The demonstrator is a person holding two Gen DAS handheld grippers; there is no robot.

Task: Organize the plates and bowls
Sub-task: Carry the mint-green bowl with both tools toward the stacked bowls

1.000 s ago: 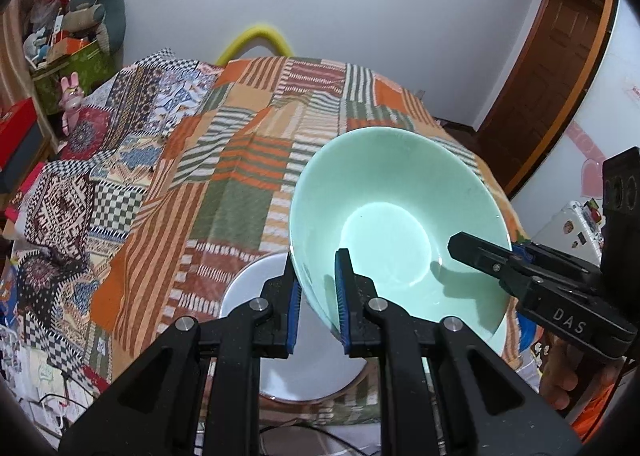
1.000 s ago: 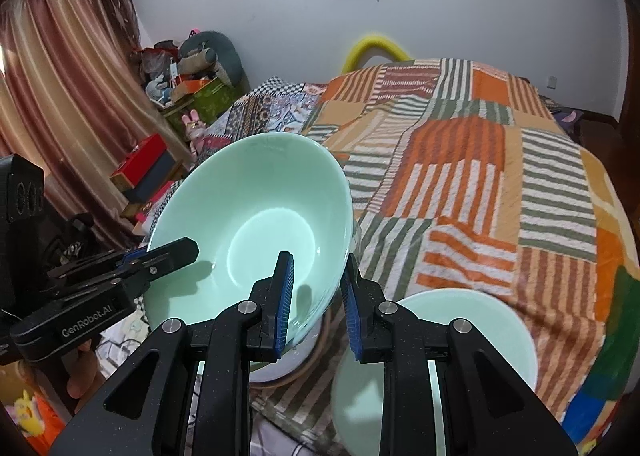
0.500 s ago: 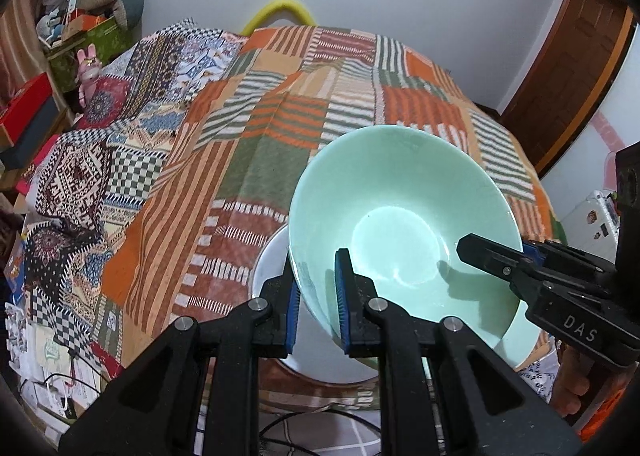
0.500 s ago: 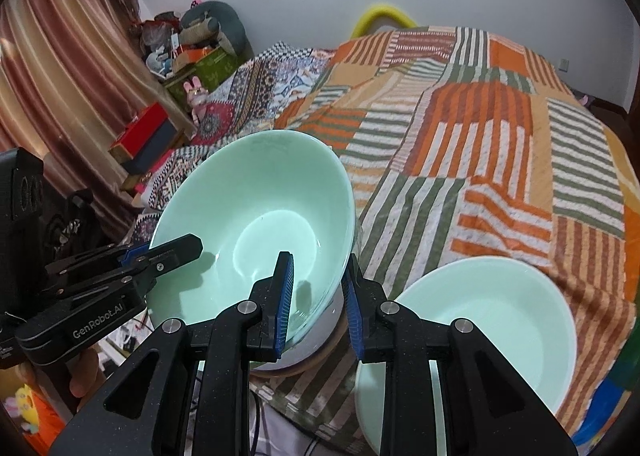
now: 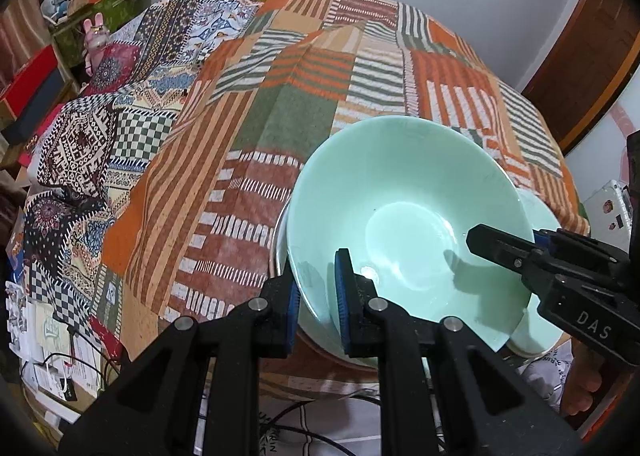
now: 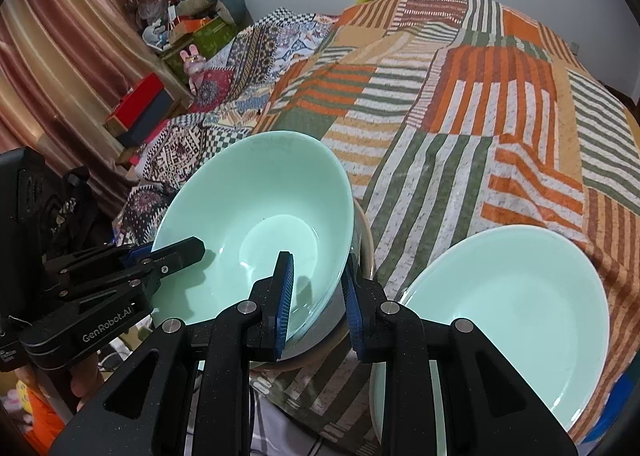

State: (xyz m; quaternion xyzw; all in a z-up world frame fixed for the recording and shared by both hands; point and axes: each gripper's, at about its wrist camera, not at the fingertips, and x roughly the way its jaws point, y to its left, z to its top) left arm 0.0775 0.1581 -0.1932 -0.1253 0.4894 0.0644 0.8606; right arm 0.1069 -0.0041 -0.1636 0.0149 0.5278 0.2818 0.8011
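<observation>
**Bowl stacking at the midway mark**

Bowl number 1, a wide pale-green glazed ceramic bowl [image 5: 404, 215], hangs tilted between 2 grippers just above a white dish [image 6: 362, 240] whose rim peeks out beneath it, at the near edge of the bed with its orange, green and white striped patchwork quilt [image 5: 304, 95]. The left gripper [image 5: 316, 296] has its fingers clamped on the bowl's near rim, 1 blue pad inside and 1 outside. The right gripper [image 6: 318, 296] pinches the opposite rim in the same way, its fingers closed on the wall.

A second pale-green glazed bowl [image 6: 508, 308] sits on the quilt just beside the white dish, empty and untouched.

By my reading, the job is perhaps half done: the carried bowl is near the white dish but not visibly seated; whether its base touches is hidden. What looks left is to settle it level, let both rims go, and then deal with the second bowl, probably by nesting it into the same pile. No other plates show.
</observation>
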